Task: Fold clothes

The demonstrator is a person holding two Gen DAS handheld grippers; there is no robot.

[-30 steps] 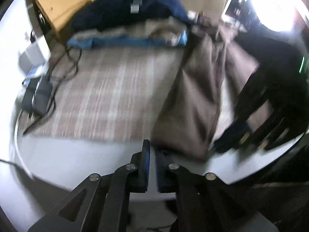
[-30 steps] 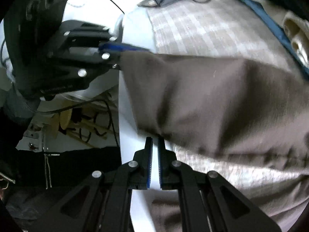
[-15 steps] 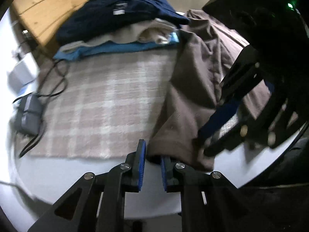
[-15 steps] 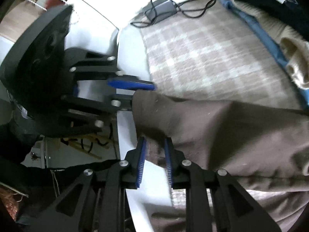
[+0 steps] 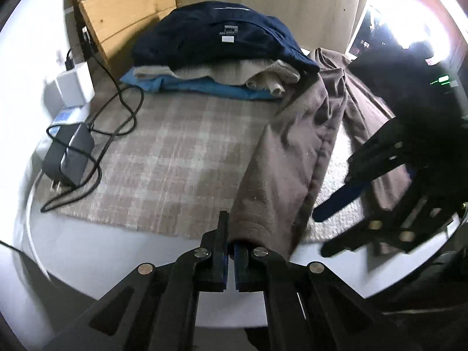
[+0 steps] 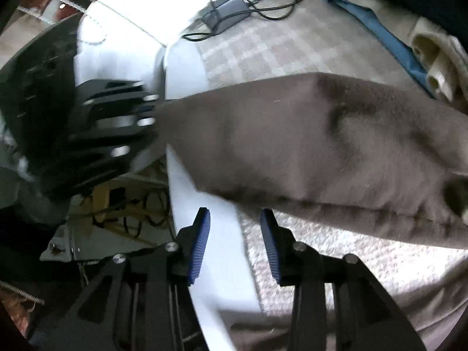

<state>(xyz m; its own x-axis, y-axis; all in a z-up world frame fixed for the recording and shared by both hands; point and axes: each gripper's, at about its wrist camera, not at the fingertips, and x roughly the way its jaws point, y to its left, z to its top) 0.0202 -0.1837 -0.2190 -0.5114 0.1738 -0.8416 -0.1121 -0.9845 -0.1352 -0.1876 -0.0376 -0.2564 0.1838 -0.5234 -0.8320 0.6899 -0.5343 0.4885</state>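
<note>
Brown cloth [image 5: 295,158] is stretched out long, running from the left claw [image 5: 231,242] up and away toward the pile of folded clothes [image 5: 222,55] far ahead of that claw. Its near corner is pinched between the clenched jaws of the left claw, and the rest is laid on the checked mat [image 5: 175,158]. In the right wrist view the same cloth [image 6: 321,146] is seen lying sideways, just ahead of the right claw [image 6: 234,234]. The right claw has just been opening; its blue pads [image 6: 200,242] are spread apart with nothing between them, and the cloth edge is just past their tips.

One brown cloth is counted, and two claws. Three folded things are seen in the pile: a dark blue one on top, a cream one in the middle, a light blue one at the bottom.

One grey power block [image 5: 68,153] with a black cord [image 5: 122,108] is seen far to the left of the left claw, beside a white box [image 5: 74,86]. The mat is spread on a round white table [image 5: 102,248]. Wooden boards [image 5: 122,8] are seen behind the pile, and bright light comes from the far right.
</note>
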